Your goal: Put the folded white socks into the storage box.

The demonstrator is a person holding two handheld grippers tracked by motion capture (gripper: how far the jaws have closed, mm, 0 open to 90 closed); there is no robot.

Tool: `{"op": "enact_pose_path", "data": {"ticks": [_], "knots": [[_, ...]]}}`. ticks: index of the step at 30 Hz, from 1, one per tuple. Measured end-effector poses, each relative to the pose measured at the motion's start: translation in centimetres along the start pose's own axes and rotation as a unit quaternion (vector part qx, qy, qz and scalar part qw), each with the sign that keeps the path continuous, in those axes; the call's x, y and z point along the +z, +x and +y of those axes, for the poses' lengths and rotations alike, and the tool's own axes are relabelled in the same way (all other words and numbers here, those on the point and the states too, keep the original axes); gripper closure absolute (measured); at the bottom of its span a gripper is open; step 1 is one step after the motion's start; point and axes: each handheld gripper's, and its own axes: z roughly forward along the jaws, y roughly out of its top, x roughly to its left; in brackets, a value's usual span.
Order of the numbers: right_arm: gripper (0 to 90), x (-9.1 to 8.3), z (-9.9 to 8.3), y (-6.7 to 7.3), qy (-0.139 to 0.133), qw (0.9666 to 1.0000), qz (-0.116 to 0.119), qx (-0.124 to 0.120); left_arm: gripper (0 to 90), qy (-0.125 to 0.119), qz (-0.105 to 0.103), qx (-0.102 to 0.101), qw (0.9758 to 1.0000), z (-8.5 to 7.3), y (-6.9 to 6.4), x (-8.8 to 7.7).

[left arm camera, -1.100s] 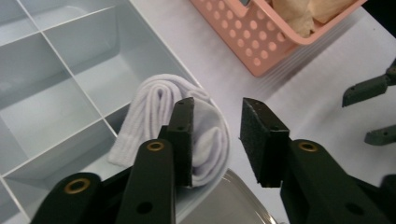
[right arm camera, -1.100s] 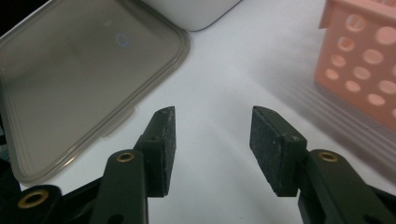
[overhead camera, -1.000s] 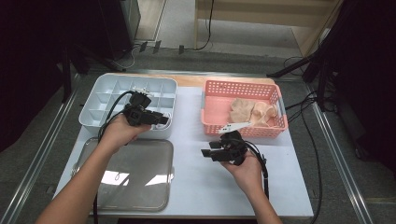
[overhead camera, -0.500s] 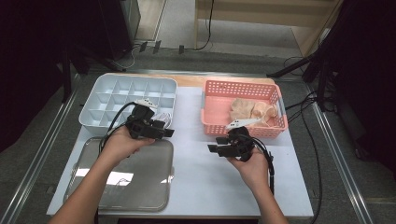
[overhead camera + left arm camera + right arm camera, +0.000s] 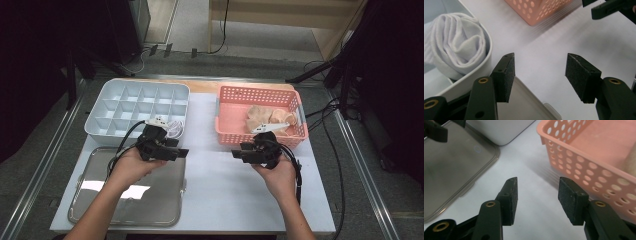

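Observation:
A rolled white sock point(image 5: 173, 128) point(image 5: 459, 53) lies in the near right compartment of the pale divided tray point(image 5: 131, 100) point(image 5: 482, 68). My left gripper point(image 5: 183, 151) point(image 5: 540, 60) hovers just in front of that corner, over the table's white top. Its jaws have just been opening and nothing is between them. My right gripper point(image 5: 235, 154) point(image 5: 537, 185) points left, open and empty, close to the front wall of the pink basket point(image 5: 260, 140) point(image 5: 584, 177). Beige cloth pieces point(image 5: 261, 117) lie in the basket.
A clear flat lid or tray point(image 5: 131, 196) point(image 5: 451, 170) lies at the near left under my left hand. Cables trail from both grippers. The two grippers face each other across a bare white strip of table point(image 5: 210, 170).
My left gripper has drawn back from over the divided tray toward me and to the right, and its jaws have opened. The white sock stays in the compartment. The right hand drifted slightly toward the basket.

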Motion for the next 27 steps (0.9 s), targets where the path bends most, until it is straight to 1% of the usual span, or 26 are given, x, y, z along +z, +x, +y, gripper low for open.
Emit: {"op": "enact_pose_path", "data": {"ticks": [2, 4, 6, 8, 12, 14, 16, 21, 27], "knots": [[51.6, -0.2, 0.1, -0.3, -0.001, 1.0000, -0.004, 0.000, 42.1, -0.002, -0.003, -0.002, 1.0000, -0.3, -0.3, 0.2], [51.6, -0.5, 0.2, -0.6, -0.004, 1.0000, -0.006, 0.002, 42.1, 0.004, -0.003, 0.004, 1.0000, -0.4, -0.5, 0.4], [51.5, -0.7, 0.4, -1.0, -0.008, 0.9999, -0.009, 0.006, 42.1, 0.003, -0.006, 0.005, 1.0000, -0.6, -0.8, 0.6], [51.2, -1.0, 0.5, -1.3, -0.009, 0.9998, -0.013, 0.012, 42.1, 0.007, -0.008, 0.010, 0.9999, -0.8, -0.9, 0.8], [50.7, -1.6, 1.2, -2.3, -0.016, 0.9993, -0.031, 0.016, 42.2, 0.008, -0.010, 0.010, 0.9999, -1.0, -1.0, 0.9], [50.7, -1.8, 1.7, -2.8, -0.018, 0.9990, -0.037, 0.020, 42.3, 0.006, -0.011, 0.008, 0.9999, -1.1, -1.0, 0.8], [50.6, -1.9, 2.2, -3.4, -0.019, 0.9985, -0.049, 0.019, 42.3, 0.007, -0.011, 0.010, 0.9999, -1.2, -1.0, 0.9], [50.1, -1.3, 3.4, -5.1, -0.006, 0.9972, -0.073, 0.014, 42.5, 0.008, -0.012, 0.011, 0.9998, -1.3, -0.9, 1.1], [48.6, 0.0, 3.9, -7.2, 0.004, 0.9958, -0.083, 0.037, 42.6, 0.008, -0.009, 0.012, 0.9999, -1.4, -0.9, 1.2]]}}
